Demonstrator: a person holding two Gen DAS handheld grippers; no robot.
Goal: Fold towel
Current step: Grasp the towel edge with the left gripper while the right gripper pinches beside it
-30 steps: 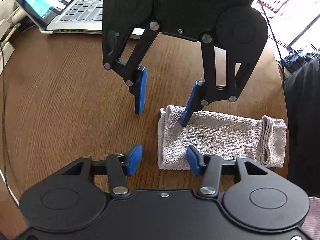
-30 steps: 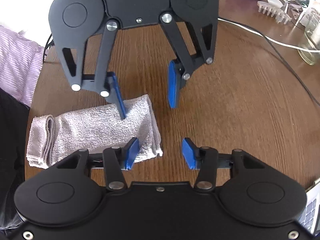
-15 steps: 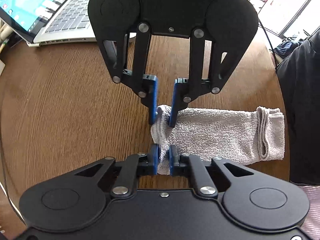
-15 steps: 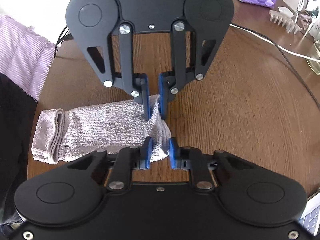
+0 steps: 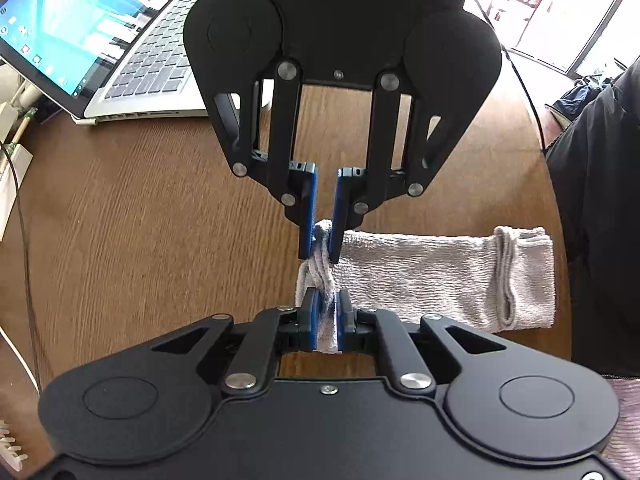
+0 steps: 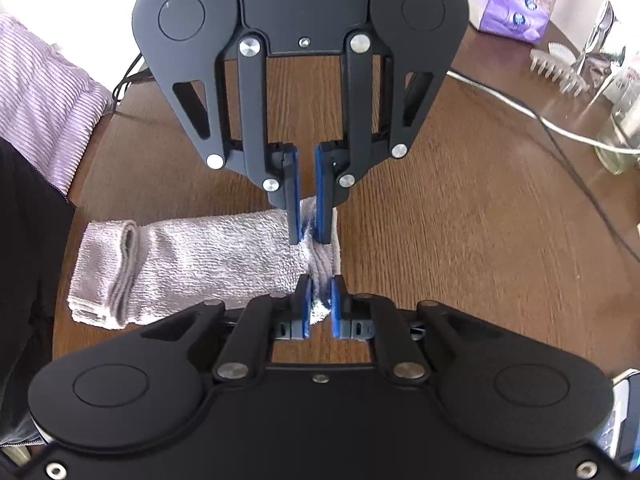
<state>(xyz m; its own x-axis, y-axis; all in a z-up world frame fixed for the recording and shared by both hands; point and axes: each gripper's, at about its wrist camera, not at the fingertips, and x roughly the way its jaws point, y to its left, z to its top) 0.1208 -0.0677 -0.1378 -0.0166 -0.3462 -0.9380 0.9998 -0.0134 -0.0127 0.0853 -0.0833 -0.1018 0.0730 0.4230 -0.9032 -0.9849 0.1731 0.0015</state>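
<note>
The towel (image 5: 420, 276) lies on the brown wooden table (image 5: 140, 220) as a long, narrow, folded strip of pale grey terry. In the left wrist view it runs from the tongs out to the right, where its far end is doubled over into a thick fold close to the table's edge and a person's dark sleeve (image 5: 600, 200).

The left gripper (image 5: 327, 320) is clamped on one corner of the strip's near end: the cloth is bunched between its blue pads (image 5: 310, 322), which press on it from both sides. The right gripper (image 5: 322, 232) comes in from the opposite side and is likewise closed on the other corner of that same end, its pads pinching a gathered tuft. Between the two grips the short edge of the towel is drawn into ridges and stands a little proud of the wood, while the rest of the strip lies flat.

The right wrist view shows the same from the other side: the right gripper (image 6: 320, 304) pinches the towel (image 6: 208, 256) at the bottom, the left gripper (image 6: 308, 216) bites it above, and the strip runs away to the left.

A laptop (image 5: 120, 48) stands open at the table's back, a white cable (image 6: 540, 120) crosses the wood, and a purple pack (image 6: 508, 12) lies farther off.
</note>
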